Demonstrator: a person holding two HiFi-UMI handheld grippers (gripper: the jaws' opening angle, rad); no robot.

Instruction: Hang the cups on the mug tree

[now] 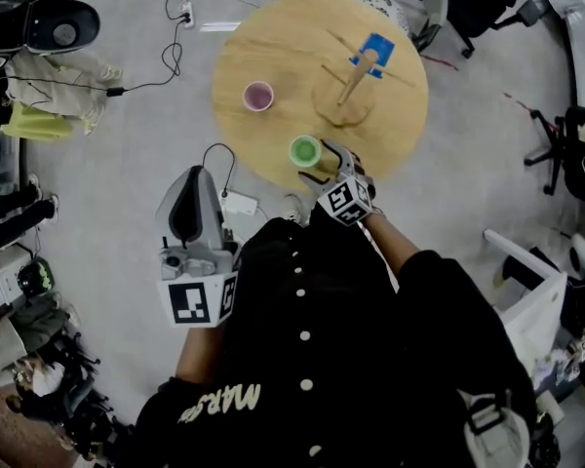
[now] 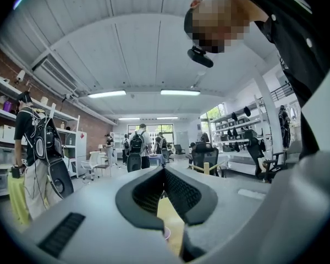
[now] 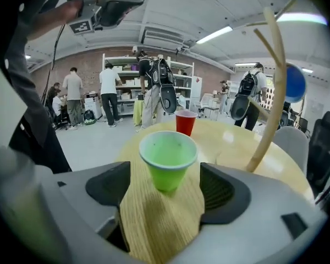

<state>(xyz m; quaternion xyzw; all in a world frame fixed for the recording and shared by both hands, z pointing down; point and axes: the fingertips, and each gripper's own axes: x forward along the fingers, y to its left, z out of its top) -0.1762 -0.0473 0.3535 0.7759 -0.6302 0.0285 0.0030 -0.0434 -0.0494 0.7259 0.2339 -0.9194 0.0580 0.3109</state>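
Green cup [image 1: 304, 151] stands upright near the edge of the round wooden table [image 1: 273, 47], and the right gripper [image 1: 327, 166] reaches to it with its fingers spread wide. In the right gripper view the green cup [image 3: 168, 158] sits between the two pads with bare tabletop [image 3: 154, 224] showing on either side, so neither pad touches it. Beyond it stands a red cup [image 3: 186, 122], upright and well apart. The mug tree [image 3: 272, 92] rises to the right with a blue cup [image 3: 294, 84] hung on a branch. From the head view the mug tree [image 1: 343, 94] stands near the table's far side. The left gripper [image 1: 193, 178] is held off the table, over the floor. In its own view the left gripper [image 2: 164, 172] has its fingertips pressed together with nothing between them. Pale lettering on the person's black top [image 1: 219, 398] seems to begin "MARS"; the rest cannot be read.
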